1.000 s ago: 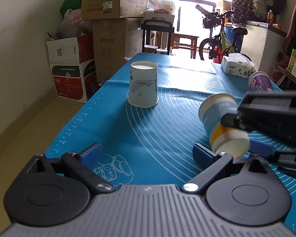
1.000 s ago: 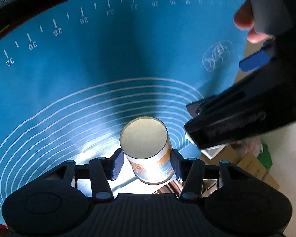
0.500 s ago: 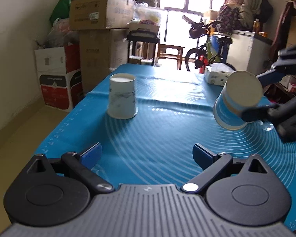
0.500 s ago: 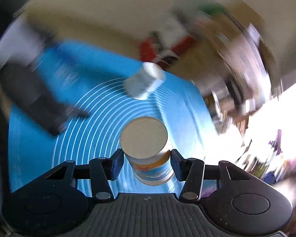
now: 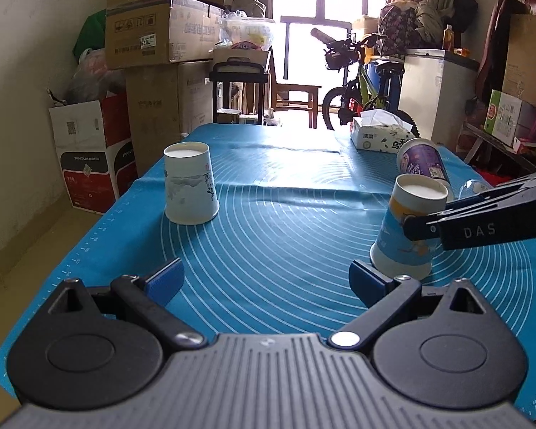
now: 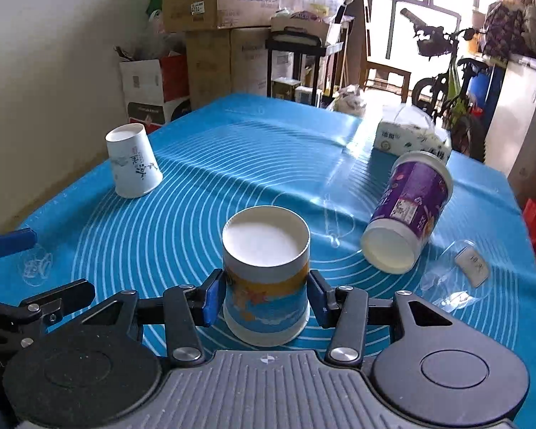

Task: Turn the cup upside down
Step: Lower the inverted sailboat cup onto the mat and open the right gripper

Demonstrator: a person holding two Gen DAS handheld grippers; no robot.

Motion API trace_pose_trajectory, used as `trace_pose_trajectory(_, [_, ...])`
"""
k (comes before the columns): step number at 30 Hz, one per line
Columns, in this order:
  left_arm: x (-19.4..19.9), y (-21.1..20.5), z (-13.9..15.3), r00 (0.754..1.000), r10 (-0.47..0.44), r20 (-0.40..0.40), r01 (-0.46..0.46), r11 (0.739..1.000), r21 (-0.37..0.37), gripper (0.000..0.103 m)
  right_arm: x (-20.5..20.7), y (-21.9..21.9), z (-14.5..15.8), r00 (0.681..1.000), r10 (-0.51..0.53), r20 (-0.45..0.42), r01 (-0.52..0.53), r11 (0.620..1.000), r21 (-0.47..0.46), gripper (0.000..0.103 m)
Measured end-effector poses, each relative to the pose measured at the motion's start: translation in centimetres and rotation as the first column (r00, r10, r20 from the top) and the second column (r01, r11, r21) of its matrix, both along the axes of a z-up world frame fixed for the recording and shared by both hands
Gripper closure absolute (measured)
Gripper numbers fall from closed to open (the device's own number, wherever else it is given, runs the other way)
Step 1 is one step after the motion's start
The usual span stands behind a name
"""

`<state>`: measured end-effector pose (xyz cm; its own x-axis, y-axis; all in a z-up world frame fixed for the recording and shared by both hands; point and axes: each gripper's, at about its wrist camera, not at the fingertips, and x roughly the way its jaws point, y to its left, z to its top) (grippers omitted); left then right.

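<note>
A blue, orange and white paper cup (image 6: 266, 282) stands upside down, base up, on the blue mat (image 6: 232, 164). My right gripper (image 6: 266, 298) is shut on its sides near the rim. The cup also shows in the left wrist view (image 5: 409, 228), with the right gripper's fingers (image 5: 482, 225) on it. My left gripper (image 5: 268, 279) is open and empty, low over the mat's near edge, left of that cup. A white paper cup (image 5: 190, 183) stands upside down at the far left, also in the right wrist view (image 6: 134, 166).
A purple cup (image 6: 407, 211) lies on its side to the right, next to a clear glass (image 6: 453, 271). A tissue box (image 5: 380, 136) sits at the far edge. Cardboard boxes (image 5: 150, 35), a bicycle (image 5: 361, 82) and a white cabinet (image 5: 436, 89) stand beyond the table.
The right gripper has turned the cup from tilted in the air to base-up and brought it down onto the mat. The left gripper stayed open and shifted slightly.
</note>
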<state>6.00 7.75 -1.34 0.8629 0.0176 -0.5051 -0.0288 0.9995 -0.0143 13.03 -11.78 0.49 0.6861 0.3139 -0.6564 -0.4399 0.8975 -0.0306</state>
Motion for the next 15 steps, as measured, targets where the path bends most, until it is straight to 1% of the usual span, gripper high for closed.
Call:
trace_pose_trajectory(4, [0.0,-0.3,-0.1,1.0,-0.002,-0.001,0.002,1.0,-0.003,0.005,0.1,0.2,-0.3,1.0,-0.002,0.015,0.002,1.0,0.007,0.056])
trace_pose_trajectory(5, [0.0,-0.4,-0.1,1.0,-0.003,-0.001,0.003,1.0,0.0,0.005,0.3,0.3,-0.4,1.0,-0.003,0.016,0.003,1.0,0.006,0.055])
trace_pose_trajectory(6, [0.0,-0.5,-0.1,1.0,-0.005,-0.001,0.005,1.0,0.002,0.005,0.1,0.3,-0.4,1.0,-0.004,0.02,0.004,1.0,0.001,0.047])
trace_pose_trajectory(7, [0.0,-0.5,-0.1,1.0,-0.006,0.0,0.006,1.0,0.002,0.005,0.3,0.5,-0.5,1.0,-0.003,0.026,0.003,1.0,-0.004,0.046])
trace_pose_trajectory(9, [-0.1,-0.6,0.0,1.0,-0.006,0.006,0.006,1.0,-0.002,0.005,0.2,0.6,-0.5,0.999,-0.015,0.041,0.016,1.0,-0.015,0.033])
trace_pose_trajectory(11, [-0.2,-0.7,0.2,1.0,-0.008,0.012,0.008,1.0,-0.002,0.005,-0.3,0.2,-0.3,0.998,-0.029,0.06,0.029,1.0,-0.001,0.027])
trace_pose_trajectory(13, [-0.4,-1.0,0.4,1.0,-0.023,0.004,0.023,1.0,0.007,0.005,-1.2,-0.4,0.1,0.996,-0.051,0.074,0.049,0.998,0.026,0.024])
trace_pose_trajectory(14, [-0.5,-1.2,0.5,1.0,-0.031,-0.002,0.031,0.999,0.012,0.005,-1.8,-0.7,0.3,0.994,-0.068,0.085,0.064,0.997,0.04,0.019])
trace_pose_trajectory(15, [-0.6,-1.3,0.6,0.999,-0.036,-0.002,0.036,0.999,0.015,0.005,-2.5,-1.1,0.5,0.992,-0.082,0.097,0.077,0.996,0.054,0.011])
